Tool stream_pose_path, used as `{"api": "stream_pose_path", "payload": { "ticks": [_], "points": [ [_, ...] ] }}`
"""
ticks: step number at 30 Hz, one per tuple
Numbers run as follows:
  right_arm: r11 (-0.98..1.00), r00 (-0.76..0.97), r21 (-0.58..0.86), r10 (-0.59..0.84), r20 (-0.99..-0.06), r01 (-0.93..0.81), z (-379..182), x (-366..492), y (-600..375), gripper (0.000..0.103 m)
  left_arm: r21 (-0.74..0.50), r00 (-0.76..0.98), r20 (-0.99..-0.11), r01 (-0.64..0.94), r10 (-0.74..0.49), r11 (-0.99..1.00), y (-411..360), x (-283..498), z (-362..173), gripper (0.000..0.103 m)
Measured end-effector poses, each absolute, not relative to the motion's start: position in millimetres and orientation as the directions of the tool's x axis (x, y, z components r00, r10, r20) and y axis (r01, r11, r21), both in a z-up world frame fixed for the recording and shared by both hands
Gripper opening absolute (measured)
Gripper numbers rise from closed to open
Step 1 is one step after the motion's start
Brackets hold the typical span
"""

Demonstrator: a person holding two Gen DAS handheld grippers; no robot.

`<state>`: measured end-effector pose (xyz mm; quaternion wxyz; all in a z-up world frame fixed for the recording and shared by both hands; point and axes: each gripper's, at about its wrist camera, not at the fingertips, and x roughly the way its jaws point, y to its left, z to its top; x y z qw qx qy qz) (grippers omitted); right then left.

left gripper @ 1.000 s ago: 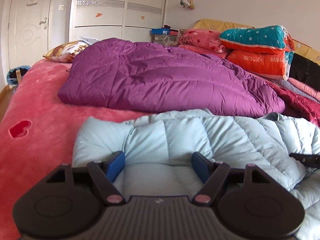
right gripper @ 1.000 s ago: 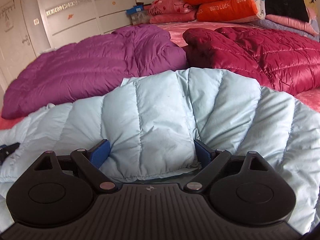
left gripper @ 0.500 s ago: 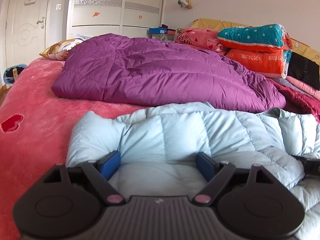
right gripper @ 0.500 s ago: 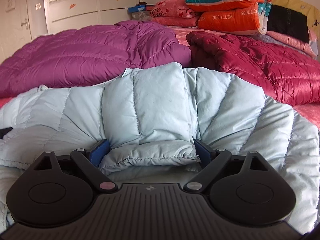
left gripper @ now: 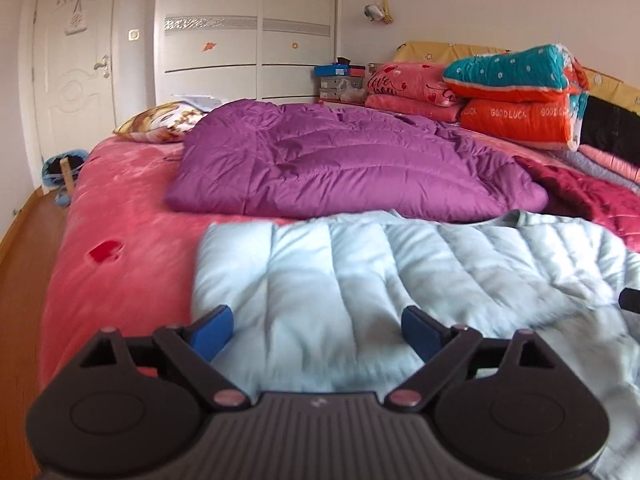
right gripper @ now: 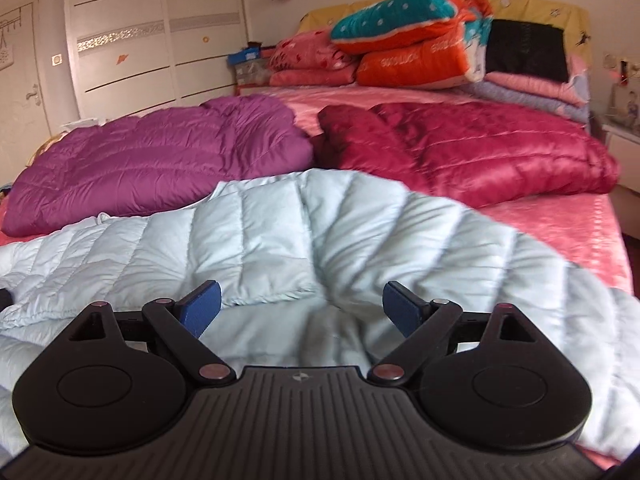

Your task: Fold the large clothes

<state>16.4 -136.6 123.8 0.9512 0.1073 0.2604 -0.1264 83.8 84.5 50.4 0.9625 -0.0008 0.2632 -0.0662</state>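
While the pale blue quilted down jacket (left gripper: 400, 272) lies spread across the pink plush bed cover (left gripper: 120, 208), the left claw (left gripper: 318, 328) hangs over the jacket's left end with its blue-padded fingers (left gripper: 210, 330) set wide, nothing between them but the puffy fabric below. Whether the pads touch the cloth cannot be told from this view. One finger sits close to the jacket's left edge, where pink cover shows beside it.

From the right wrist, the same pale blue jacket (right gripper: 360, 232) fills the foreground, and the right claw (right gripper: 300, 308) is likewise spread wide above it. A folded flap with a gathered hem lies just ahead of its left finger (right gripper: 200, 310), and a rumpled ridge of fabric rises between the two fingers without being pinched.

Beyond the jacket, a purple quilted down coat (left gripper: 340, 164) lies just behind its far edge, and a dark red quilted coat (right gripper: 460, 152) lies beside that. Folded blankets in teal, orange and pink (right gripper: 416, 44) are stacked at the head of the bed.
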Motion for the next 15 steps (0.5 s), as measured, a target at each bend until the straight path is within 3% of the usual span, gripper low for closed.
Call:
{"api": "stream_pose_path", "payload": {
  "ticks": [15],
  "points": [
    [0.859, 0.782, 0.199, -0.303, -0.545, 0.472, 135.3, -122.8, -191.1, 0.103, -0.141, 0.786, -0.548, 0.251, -0.287, 0.958, 75.7, -26.7, 90.3, 0.091]
  ]
}}
